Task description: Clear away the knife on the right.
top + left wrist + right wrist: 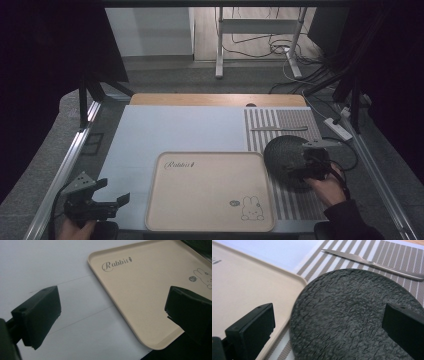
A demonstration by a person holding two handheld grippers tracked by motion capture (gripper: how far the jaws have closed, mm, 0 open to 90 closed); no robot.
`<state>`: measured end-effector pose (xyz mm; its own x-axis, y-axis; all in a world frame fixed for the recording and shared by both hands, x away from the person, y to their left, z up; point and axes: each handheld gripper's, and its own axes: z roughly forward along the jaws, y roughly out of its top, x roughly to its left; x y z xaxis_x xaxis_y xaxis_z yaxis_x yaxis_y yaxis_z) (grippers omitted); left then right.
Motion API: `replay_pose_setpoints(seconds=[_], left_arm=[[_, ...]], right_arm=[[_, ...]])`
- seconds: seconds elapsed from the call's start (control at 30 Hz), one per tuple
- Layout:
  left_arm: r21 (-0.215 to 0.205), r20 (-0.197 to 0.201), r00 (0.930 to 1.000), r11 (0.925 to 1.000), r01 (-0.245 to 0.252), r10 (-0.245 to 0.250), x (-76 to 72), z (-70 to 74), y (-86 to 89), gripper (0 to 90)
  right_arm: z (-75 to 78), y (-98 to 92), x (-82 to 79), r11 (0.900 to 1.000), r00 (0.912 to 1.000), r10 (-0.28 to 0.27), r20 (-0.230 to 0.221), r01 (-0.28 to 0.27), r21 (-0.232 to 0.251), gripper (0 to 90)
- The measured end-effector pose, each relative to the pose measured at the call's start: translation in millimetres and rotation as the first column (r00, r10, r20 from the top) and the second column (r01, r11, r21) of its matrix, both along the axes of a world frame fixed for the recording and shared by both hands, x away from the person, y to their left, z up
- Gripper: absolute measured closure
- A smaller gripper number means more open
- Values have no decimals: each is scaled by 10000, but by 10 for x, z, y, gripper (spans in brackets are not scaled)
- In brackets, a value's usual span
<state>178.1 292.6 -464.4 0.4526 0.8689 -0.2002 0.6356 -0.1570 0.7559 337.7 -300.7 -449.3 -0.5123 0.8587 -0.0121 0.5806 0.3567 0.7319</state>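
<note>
Right now my left tongs (111, 191) hang wide apart over the pale blue mat (170, 130) at the near left of the surface, holding nothing; in the left gripper view the jaws frame bare mat and the near corner of the beige tray (140, 290). My left hand (75, 231) grips them from below. My right tongs (329, 325) are spread just as wide and empty, poised over the dark textured round plate (352, 315); their own view shows one jaw above the tray's edge and the other over the plate's far side. That plate lies on the striped placemat (300, 200), just beside the tray's right rim. Beyond it a metal knife (278, 129) lies across the stripes. The tray, printed "Rabbit" with a small bunny drawing, sits empty on the mat.
</note>
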Motion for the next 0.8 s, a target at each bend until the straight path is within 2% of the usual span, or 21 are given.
replay_pose_setpoints(seconds=[0.23,0.33,0.6,0.8], left_arm=[[-10,0,10000,10000,7,-7,1,-1,1,16],[-26,-3,10000,10000,5,-5,2,-1,2,16],[-25,-15,10000,10000,9,-9,4,-1,3,16],[-39,-24,10000,10000,16,-16,6,-2,4,16]], right_arm=[[-60,-27,202,9996,9995,-182,-263,177,-211,0],[-86,-33,318,9985,9988,-272,-406,253,-478,0],[-121,-57,532,9973,9951,-589,-797,551,-487,0],[-161,-77,716,9940,9918,-764,-1023,677,-858,0]])
